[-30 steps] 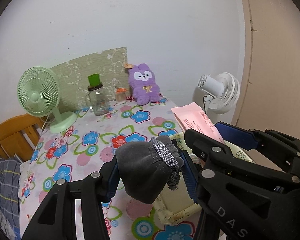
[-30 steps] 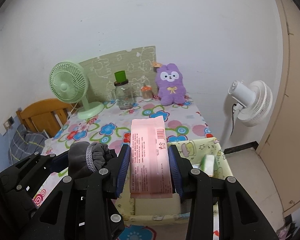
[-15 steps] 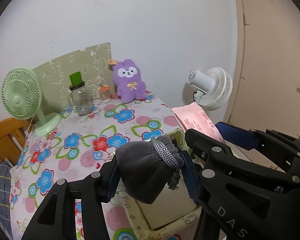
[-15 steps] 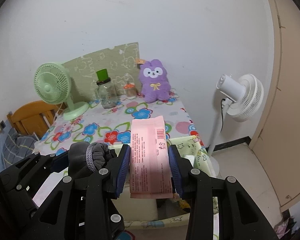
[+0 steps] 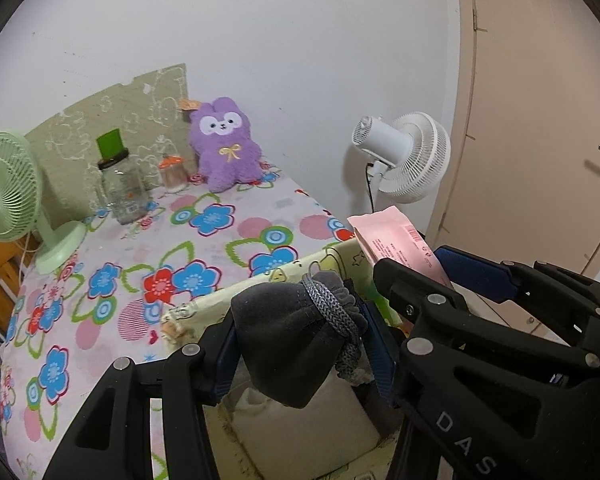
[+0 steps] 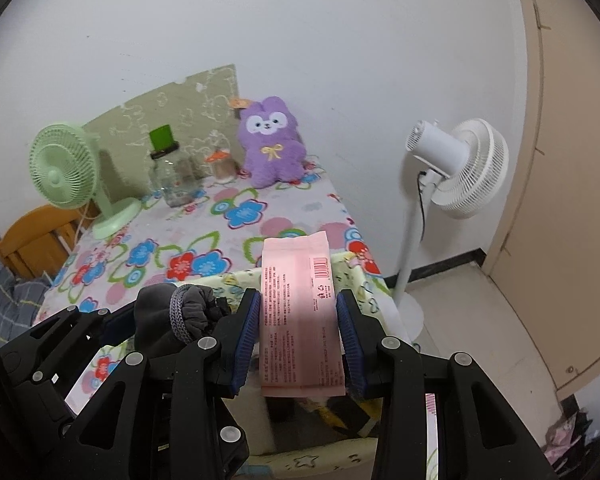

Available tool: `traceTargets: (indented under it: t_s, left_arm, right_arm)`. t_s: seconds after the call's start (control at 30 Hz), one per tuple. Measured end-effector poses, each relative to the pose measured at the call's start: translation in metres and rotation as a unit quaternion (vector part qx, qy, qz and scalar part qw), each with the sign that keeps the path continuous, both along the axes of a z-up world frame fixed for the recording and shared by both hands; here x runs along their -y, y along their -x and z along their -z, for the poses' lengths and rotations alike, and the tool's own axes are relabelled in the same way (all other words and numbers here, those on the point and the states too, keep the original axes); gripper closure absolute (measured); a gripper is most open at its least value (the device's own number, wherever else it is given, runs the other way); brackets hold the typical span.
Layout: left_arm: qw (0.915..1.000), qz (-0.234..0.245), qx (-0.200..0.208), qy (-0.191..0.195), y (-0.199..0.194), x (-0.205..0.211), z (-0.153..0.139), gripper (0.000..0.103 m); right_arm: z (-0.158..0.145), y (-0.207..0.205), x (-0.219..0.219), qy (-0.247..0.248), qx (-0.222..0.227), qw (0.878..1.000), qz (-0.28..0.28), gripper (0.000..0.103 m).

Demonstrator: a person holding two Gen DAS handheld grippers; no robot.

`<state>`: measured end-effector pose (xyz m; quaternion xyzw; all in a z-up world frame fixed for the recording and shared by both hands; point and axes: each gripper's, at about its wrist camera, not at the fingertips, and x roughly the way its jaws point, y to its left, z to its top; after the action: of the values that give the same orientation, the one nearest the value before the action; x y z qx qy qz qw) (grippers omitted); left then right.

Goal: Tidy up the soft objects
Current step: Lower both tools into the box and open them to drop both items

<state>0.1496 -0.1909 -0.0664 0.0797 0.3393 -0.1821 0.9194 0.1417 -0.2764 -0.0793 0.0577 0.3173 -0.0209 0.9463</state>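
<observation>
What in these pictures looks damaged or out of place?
The green patterned board against the wall has a ragged, chipped top edge. The fabric bin also has a rumpled, sagging rim. Nothing looks spilled.

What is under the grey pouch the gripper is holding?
Below the grey drawstring pouch sits an open yellow fabric box. A pale, whitish thing shows inside; the pouch and grippers cover the rest.

text: "DAS" | on: right gripper [image 5: 410, 276] body | pink packet [image 6: 298, 312] print: unreadable
</observation>
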Motion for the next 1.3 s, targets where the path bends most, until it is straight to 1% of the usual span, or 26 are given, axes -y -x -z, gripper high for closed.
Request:
traceTargets:
  t_s: [0.2, 0.27, 0.3, 0.37, 0.43, 0.5, 0.63, 0.93, 0.97, 1.0, 1.03, 1.07, 1.1, 1.2, 1.3]
  left_arm:
    - [0.9999, 0.014, -0.004, 0.0, -0.007, 0.008, 0.008, 0.043]
    - [0.9999, 0.014, -0.008, -0.004, -0.01, 0.009, 0.011, 0.036]
    - [0.9999, 0.012, -0.01, -0.006, -0.01, 0.009, 0.012, 0.031]
    - [0.9998, 0.011, -0.014, -0.006, -0.011, 0.008, 0.012, 0.026]
    - [0.9998, 0.007, -0.018, -0.008, -0.011, 0.006, 0.012, 0.017]
    - [0.9998, 0.002, -0.016, -0.014, -0.011, 0.004, 0.012, 0.014]
    - [0.9997, -0.003, -0.013, -0.022, -0.008, -0.001, 0.012, 0.012]
    - [0.9992, -0.013, -0.013, -0.036, 0.001, -0.011, 0.012, 0.011]
    - [0.9992, -0.012, -0.011, -0.036, 0.002, -0.011, 0.012, 0.011]
    - [0.9993, -0.012, -0.009, -0.035, 0.004, -0.012, 0.011, 0.011]
    - [0.9993, -0.011, -0.007, -0.034, 0.006, -0.013, 0.01, 0.01]
    - [0.9994, -0.01, -0.006, -0.033, 0.007, -0.013, 0.009, 0.01]
    - [0.9995, -0.01, -0.005, -0.03, 0.008, -0.014, 0.008, 0.009]
    - [0.9996, -0.009, -0.006, -0.027, 0.012, -0.014, 0.006, 0.008]
    - [0.9996, -0.009, -0.006, -0.028, 0.015, -0.015, 0.005, 0.007]
  right_arm:
    - [0.007, -0.005, 0.009, 0.0, -0.009, 1.0, 0.016, 0.06]
    - [0.01, -0.007, 0.009, 0.001, -0.013, 1.0, 0.018, 0.06]
    - [0.011, -0.008, 0.009, 0.003, -0.015, 1.0, 0.018, 0.06]
    - [0.012, -0.009, 0.009, 0.0, -0.017, 1.0, 0.014, 0.06]
    - [0.014, -0.011, 0.008, -0.007, -0.019, 1.0, 0.008, 0.06]
    - [0.014, -0.013, 0.006, -0.007, -0.019, 1.0, 0.005, 0.06]
    - [0.016, -0.015, 0.0, -0.008, -0.021, 1.0, -0.002, 0.06]
    - [0.022, -0.013, -0.009, -0.021, -0.032, 0.999, -0.022, 0.058]
    - [0.021, -0.012, -0.01, -0.021, -0.031, 0.999, -0.023, 0.055]
    - [0.02, -0.01, -0.011, -0.021, -0.029, 0.999, -0.023, 0.048]
    - [0.019, -0.009, -0.011, -0.021, -0.027, 0.999, -0.023, 0.044]
    - [0.019, -0.007, -0.011, -0.021, -0.025, 0.999, -0.02, 0.037]
    - [0.017, -0.004, -0.012, -0.021, -0.021, 0.999, -0.016, 0.033]
    - [0.015, 0.001, -0.012, -0.023, -0.018, 0.999, -0.015, 0.026]
    - [0.014, 0.006, -0.012, -0.026, -0.02, 0.999, -0.012, 0.022]
